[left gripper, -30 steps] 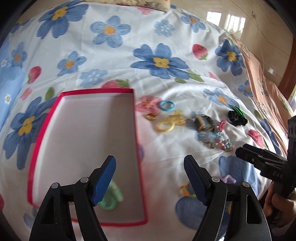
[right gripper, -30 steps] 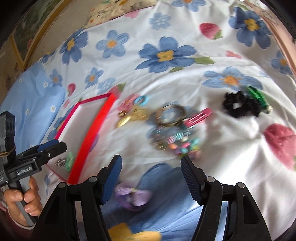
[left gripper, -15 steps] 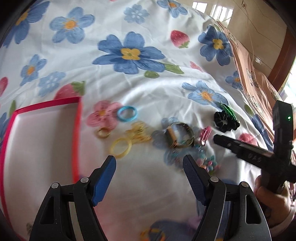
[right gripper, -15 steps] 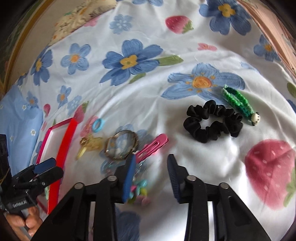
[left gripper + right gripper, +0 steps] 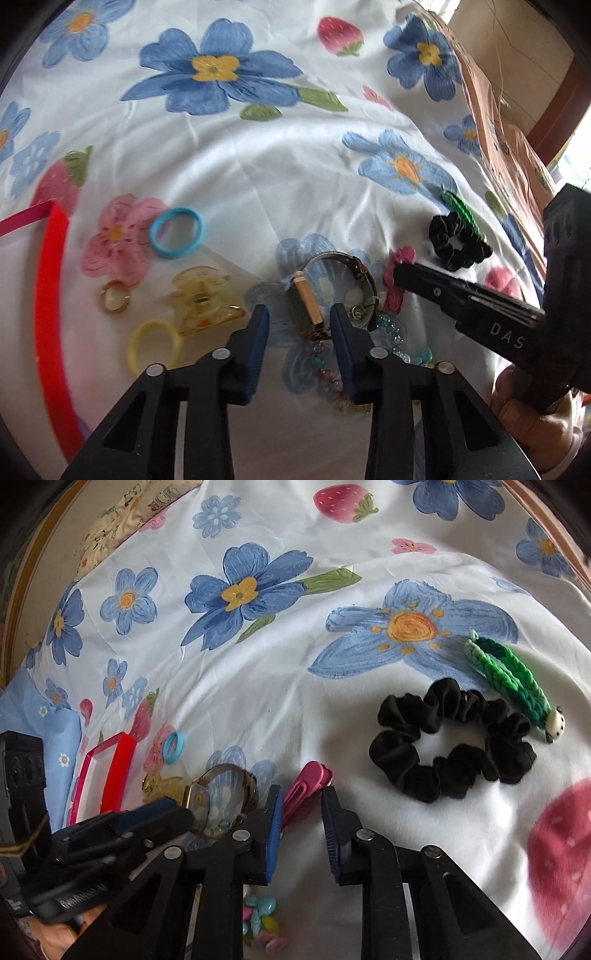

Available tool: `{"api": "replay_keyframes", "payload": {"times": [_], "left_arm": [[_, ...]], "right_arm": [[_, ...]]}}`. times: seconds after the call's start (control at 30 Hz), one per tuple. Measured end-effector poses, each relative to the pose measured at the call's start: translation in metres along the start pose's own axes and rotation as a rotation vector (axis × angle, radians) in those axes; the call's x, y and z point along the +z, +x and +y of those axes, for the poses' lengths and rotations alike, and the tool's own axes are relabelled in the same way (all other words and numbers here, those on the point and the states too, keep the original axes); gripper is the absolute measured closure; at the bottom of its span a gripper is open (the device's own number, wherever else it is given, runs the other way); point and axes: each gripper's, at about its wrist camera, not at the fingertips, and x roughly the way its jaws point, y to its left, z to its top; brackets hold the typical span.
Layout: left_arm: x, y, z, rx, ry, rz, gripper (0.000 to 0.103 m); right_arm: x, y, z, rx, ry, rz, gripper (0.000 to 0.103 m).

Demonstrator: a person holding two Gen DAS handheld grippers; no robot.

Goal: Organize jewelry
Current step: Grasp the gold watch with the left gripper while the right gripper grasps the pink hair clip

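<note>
Left gripper point(image 5: 299, 325) closing around a gold-toned wristwatch point(image 5: 334, 291); right gripper point(image 5: 302, 812) closing at a pink hair clip point(image 5: 308, 786) on the flowered bed sheet point(image 5: 258, 166).

Both jaws are narrowing but no pad visibly presses yet: the watch's rectangular gold case and thin metal band sit between the left fingers, the clip's near end between the right ones. From the watch, a yellow claw clip point(image 5: 201, 297) lies at nine o'clock, a blue ring point(image 5: 176, 232) at ten, a black scrunchie point(image 5: 456, 240) at two, and a red-rimmed tray point(image 5: 50, 295) far toward nine; pastel beads point(image 5: 406, 350) lie just beside it at five.
</note>
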Motion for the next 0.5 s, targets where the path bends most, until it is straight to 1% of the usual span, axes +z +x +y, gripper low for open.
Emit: {"api": "replay_keyframes", "payload": {"times": [0.03,0.07,0.1,0.13,0.2,0.3,0.37,0.4,0.43,0.5], "left_arm": [[0.001,0.004,-0.001,-0.001,0.003,0.003,0.083],[0.002,0.007,-0.001,-0.004,0.004,0.007,0.087],[0.003,0.01,-0.001,-0.004,0.004,0.007,0.089],[0.003,0.011,-0.001,-0.001,0.008,0.003,0.092],[0.005,0.012,0.0,0.008,0.016,-0.004,0.095],[0.002,0.005,0.001,0.003,0.015,-0.014,0.096],[-0.005,-0.007,0.003,-0.002,0.012,-0.025,0.096],[-0.009,-0.013,0.003,-0.005,0.01,-0.033,0.096],[-0.011,-0.019,0.004,-0.01,0.008,-0.04,0.096],[-0.017,-0.032,0.005,-0.015,0.003,-0.059,0.096]], "right_arm": [[0.001,0.001,0.0,0.0,-0.004,-0.003,0.085],[0.002,0.001,0.0,-0.001,-0.008,-0.008,0.086],[0.002,0.001,0.001,0.0,-0.013,-0.013,0.09],[0.003,0.001,0.001,0.001,-0.016,-0.017,0.092],[0.002,-0.001,0.001,-0.002,-0.02,-0.025,0.103],[0.002,-0.003,-0.001,-0.003,-0.016,-0.029,0.103],[0.002,-0.002,-0.002,-0.002,-0.01,-0.015,0.103],[0.002,-0.001,-0.003,0.012,0.003,-0.008,0.097],[0.001,-0.002,-0.004,0.027,0.023,-0.009,0.096],[0.001,-0.001,-0.004,0.021,0.035,-0.01,0.095]]}}
